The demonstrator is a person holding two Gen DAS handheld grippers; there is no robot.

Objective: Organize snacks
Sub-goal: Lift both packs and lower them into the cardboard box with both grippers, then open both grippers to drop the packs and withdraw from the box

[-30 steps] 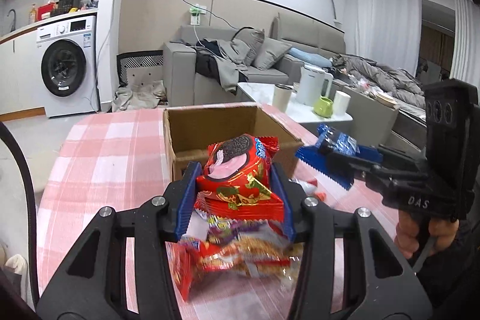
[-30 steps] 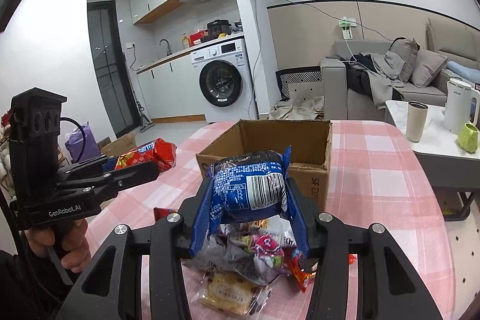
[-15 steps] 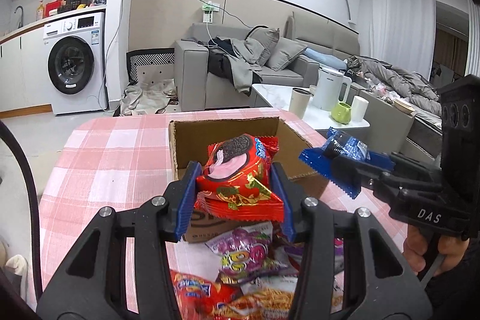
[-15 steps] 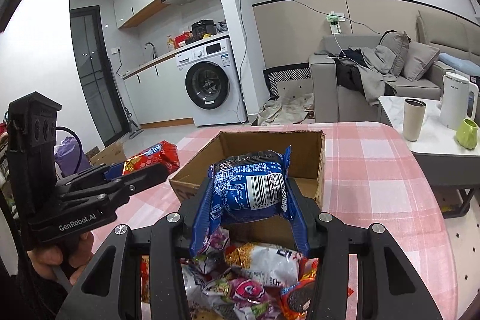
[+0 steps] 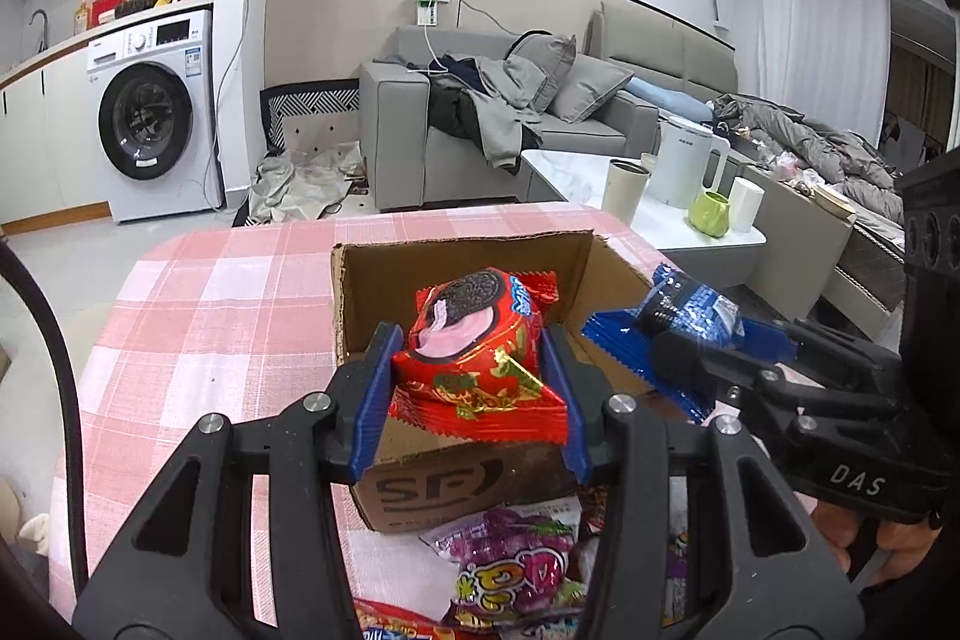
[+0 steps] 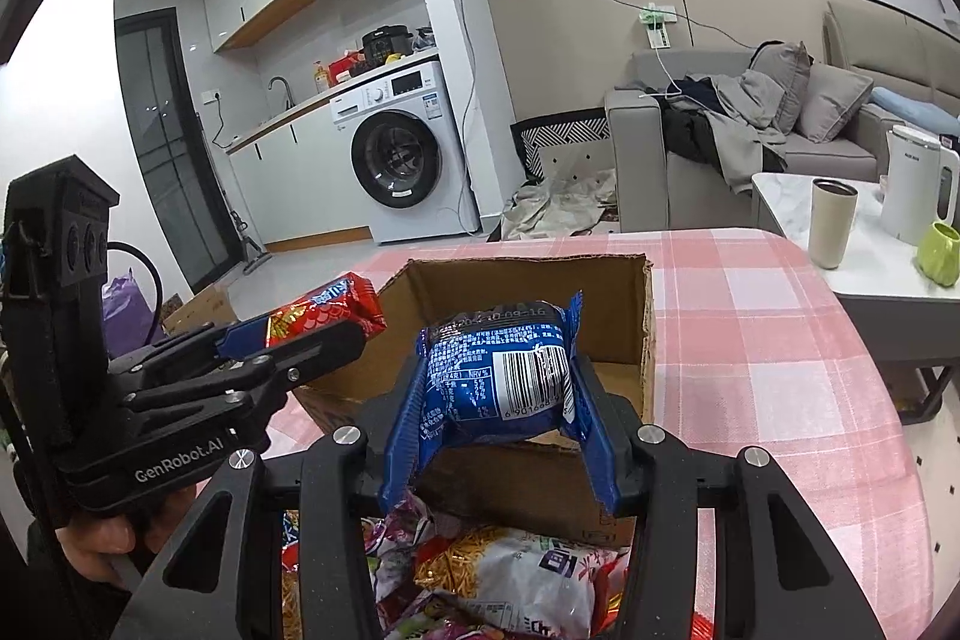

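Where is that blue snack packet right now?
The blue packet is clamped in the right gripper, held above the near edge of the open cardboard box, with the left gripper's red packet beside it.

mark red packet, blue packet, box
red packet (image 5: 480,340), left wrist view, middle of its front face
blue packet (image 6: 498,376), right wrist view, printed back beside the barcode
box (image 6: 528,280), right wrist view, inner far wall
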